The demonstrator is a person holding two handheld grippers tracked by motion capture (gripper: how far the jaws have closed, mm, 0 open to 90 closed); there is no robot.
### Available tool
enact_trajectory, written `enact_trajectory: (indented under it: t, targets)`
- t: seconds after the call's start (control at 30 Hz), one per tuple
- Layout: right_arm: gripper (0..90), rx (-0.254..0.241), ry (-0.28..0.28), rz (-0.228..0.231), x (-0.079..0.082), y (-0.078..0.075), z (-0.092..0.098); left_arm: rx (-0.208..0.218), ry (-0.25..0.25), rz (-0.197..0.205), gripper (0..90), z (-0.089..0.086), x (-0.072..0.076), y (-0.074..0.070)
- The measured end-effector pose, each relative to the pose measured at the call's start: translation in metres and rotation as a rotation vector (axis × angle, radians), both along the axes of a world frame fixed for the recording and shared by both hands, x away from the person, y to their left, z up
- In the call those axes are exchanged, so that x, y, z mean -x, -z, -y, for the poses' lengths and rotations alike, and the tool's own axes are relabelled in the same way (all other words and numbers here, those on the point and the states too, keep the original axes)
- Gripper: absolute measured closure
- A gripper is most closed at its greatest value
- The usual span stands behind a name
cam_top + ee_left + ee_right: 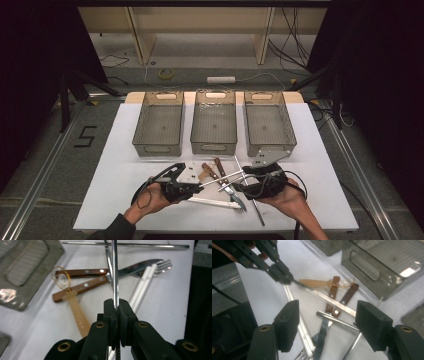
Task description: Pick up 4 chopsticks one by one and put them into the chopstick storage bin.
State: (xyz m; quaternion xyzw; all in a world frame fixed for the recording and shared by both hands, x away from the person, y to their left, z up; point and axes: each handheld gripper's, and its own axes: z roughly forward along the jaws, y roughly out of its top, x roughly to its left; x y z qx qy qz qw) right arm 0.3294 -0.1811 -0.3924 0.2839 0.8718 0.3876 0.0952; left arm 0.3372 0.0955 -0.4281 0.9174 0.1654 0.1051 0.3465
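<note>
My left gripper (200, 184) (115, 305) is shut on one end of a thin flat metal utensil (114, 270) (329, 300), which it holds a little above the table. The strip reaches towards my right gripper (239, 181) (327, 322). That gripper stands open, its jaws wide apart on either side of the cutlery pile, gripping nothing. The right gripper view also shows the left gripper (284, 277) at the upper left. Under the strip lie two wooden-handled knives (80, 287), an amber plastic spoon (75, 310), a fork (163, 266) and white sticks (142, 285).
Three grey mesh bins (159, 125) (214, 122) (270, 125) stand in a row behind the pile on the white table (125, 165). A long metal rod (150, 245) lies beyond the knives. The table's front edge is just below both hands.
</note>
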Motion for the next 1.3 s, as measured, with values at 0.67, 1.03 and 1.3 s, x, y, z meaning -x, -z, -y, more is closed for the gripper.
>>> enact_trajectory:
  t: [0.67,1.03,1.3]
  targets:
    - [30.4,-0.014,0.251,-0.052,0.003,0.037,0.035,0.167,-0.33,0.032,85.5,-0.044,-0.025,-0.018]
    - [30.8,-0.008,0.273,-0.064,0.005,0.044,0.037,0.221,-0.49,0.042,85.5,-0.077,-0.052,-0.027]
    - [30.7,0.001,0.276,-0.078,0.006,0.047,0.037,0.24,-0.607,0.039,85.5,-0.098,-0.078,-0.026]
